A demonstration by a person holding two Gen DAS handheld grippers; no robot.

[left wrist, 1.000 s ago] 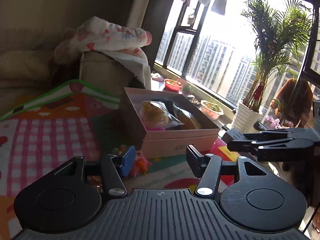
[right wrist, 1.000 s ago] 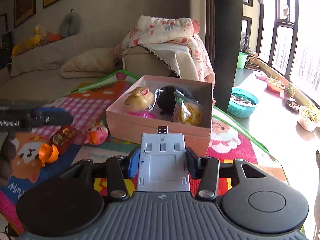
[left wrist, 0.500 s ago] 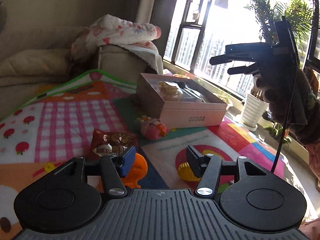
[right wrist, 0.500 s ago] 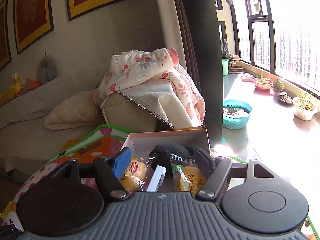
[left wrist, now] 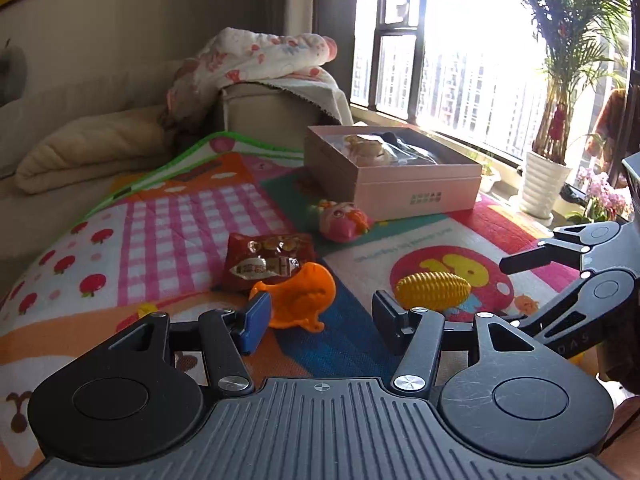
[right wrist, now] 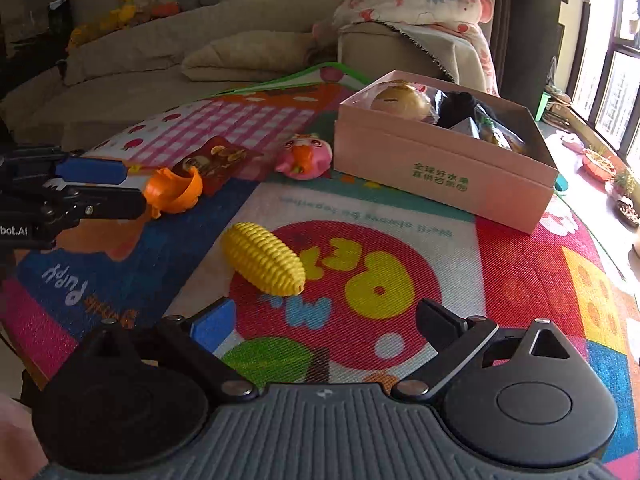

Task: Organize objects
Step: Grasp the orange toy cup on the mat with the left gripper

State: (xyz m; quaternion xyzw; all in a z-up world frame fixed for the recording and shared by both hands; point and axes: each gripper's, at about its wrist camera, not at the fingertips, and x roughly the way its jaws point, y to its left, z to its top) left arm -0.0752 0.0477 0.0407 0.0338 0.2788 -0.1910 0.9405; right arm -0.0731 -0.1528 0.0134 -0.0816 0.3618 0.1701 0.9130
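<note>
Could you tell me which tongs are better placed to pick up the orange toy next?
Left. The left tongs are open with the orange toy right at their tips; the right tongs face the yellow corn instead.

Harsh daylight blows out the window point(left wrist: 460, 60) (strong glare), fisheye edges curve, foreground stays sharp

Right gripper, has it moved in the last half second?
Yes. The right gripper has backed away from the pink box, which was right under it then and now sits well ahead, upper right.
</note>
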